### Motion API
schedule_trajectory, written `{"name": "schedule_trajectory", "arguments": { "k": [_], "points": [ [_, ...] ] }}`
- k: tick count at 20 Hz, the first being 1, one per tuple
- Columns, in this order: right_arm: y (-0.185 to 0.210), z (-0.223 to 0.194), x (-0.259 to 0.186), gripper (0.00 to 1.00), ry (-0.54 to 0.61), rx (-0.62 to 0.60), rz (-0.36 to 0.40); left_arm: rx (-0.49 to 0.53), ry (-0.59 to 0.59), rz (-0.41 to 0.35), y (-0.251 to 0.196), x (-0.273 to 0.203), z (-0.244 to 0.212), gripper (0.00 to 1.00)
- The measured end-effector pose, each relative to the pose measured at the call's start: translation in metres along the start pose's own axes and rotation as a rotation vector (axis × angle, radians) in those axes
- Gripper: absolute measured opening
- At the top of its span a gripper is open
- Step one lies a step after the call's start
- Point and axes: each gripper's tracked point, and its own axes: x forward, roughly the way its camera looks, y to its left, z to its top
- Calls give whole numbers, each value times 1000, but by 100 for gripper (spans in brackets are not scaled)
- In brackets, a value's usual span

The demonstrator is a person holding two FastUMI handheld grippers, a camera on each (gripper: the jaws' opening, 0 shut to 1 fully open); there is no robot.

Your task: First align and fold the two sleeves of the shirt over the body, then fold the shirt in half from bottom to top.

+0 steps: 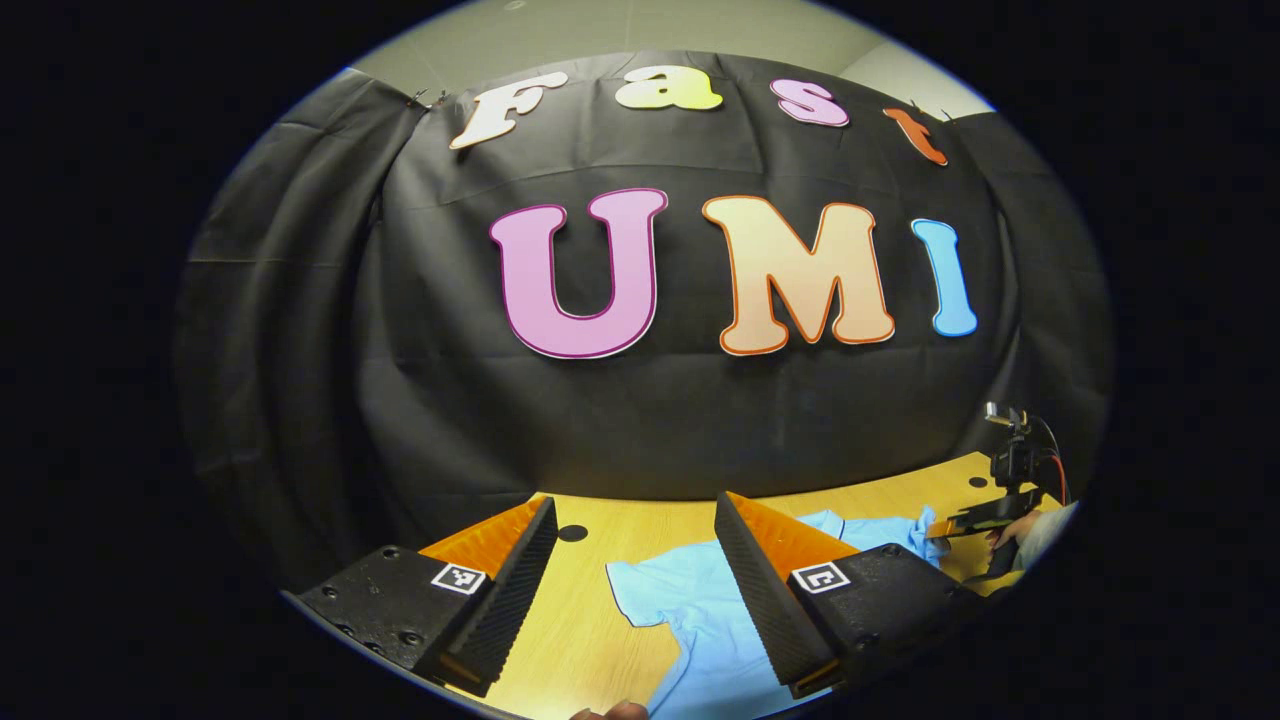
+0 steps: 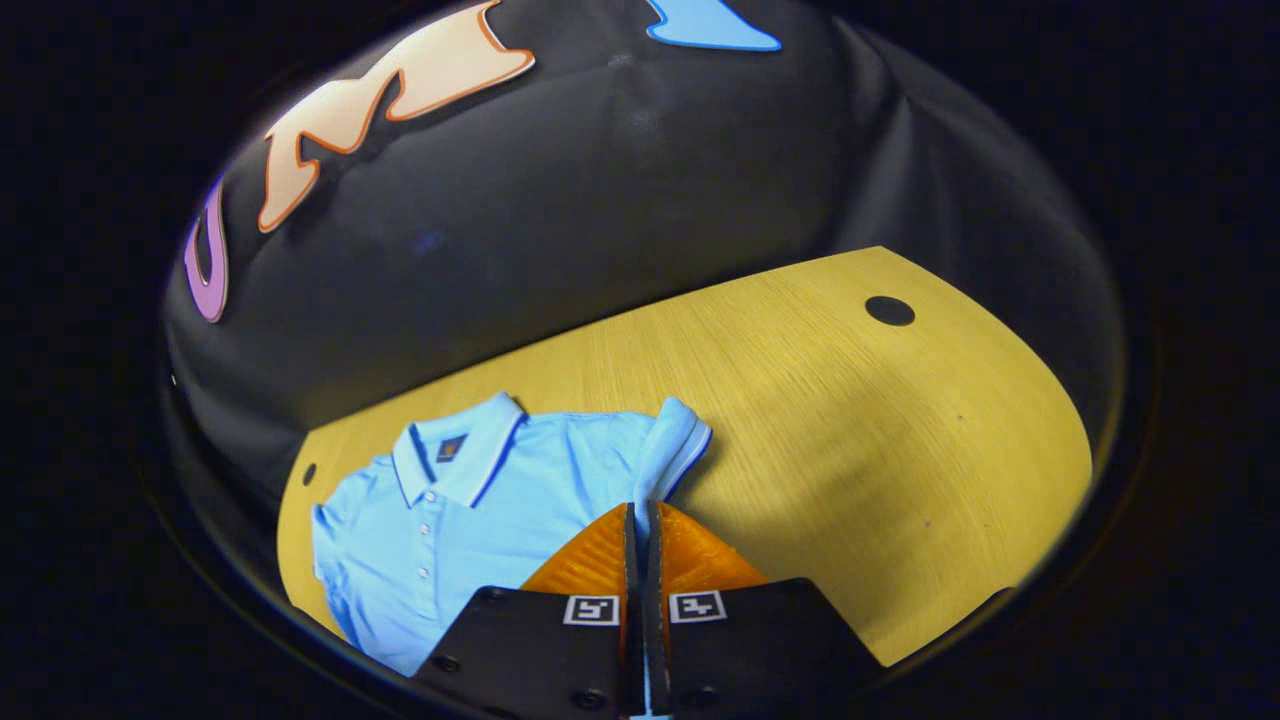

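Shirt [image 2: 470, 510], lower left of right gripper view on table [image 2: 850, 400], is light, limp knit; right gripper [image 2: 641, 520] pinches sleeve [image 2: 672, 445] cuff, a good hold; left gripper [image 1: 635, 560] wide, empty.

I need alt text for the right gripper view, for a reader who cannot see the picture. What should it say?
The right gripper is shut on a sleeve of a light blue polo shirt, which lies collar up and buttoned on a yellow wooden table. A black cloth wall stands behind the table.
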Motion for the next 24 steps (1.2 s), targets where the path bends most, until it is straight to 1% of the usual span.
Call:
{"name": "schedule_trajectory", "arguments": {
  "k": [3, 6, 10, 13, 14, 15, 16, 18, 20, 21, 22, 24],
  "points": [
    [33, -2, -3, 4, -5, 46, 85, -8, 5, -3, 3, 0, -4, 95],
    [68, -16, -3, 4, 17, 57, 162, -13, 19, 6, 8, 1, -9, 95],
    [97, -48, 7, 4, 74, 44, 203, -24, 44, 19, 19, 0, -19, 95],
    [108, -68, 12, 4, 122, 33, 217, -37, 65, 16, 26, 4, -32, 95],
    [110, -73, 7, 0, 139, 38, 226, -37, 75, 19, 29, 7, -36, 95],
    [113, -74, 7, 7, 139, 33, 235, -39, 85, 22, 31, 11, -41, 95],
    [115, -73, 6, 37, 116, 14, 239, -41, 94, 24, 33, 16, -46, 95],
    [114, -58, -5, 99, 59, -33, 244, -56, 99, 18, 34, 28, -55, 95],
    [107, -50, -19, 97, 36, -65, 240, -67, 111, 11, 32, 44, -68, 95],
    [104, -48, -27, 92, 26, -71, 241, -66, 124, 11, 32, 53, -78, 95],
    [100, -44, -35, 97, 19, -71, 239, -68, 137, 7, 30, 61, -85, 95],
    [87, -40, -51, 97, 5, -64, 233, -88, 167, -7, 24, 79, -103, 94]
  ]
}}
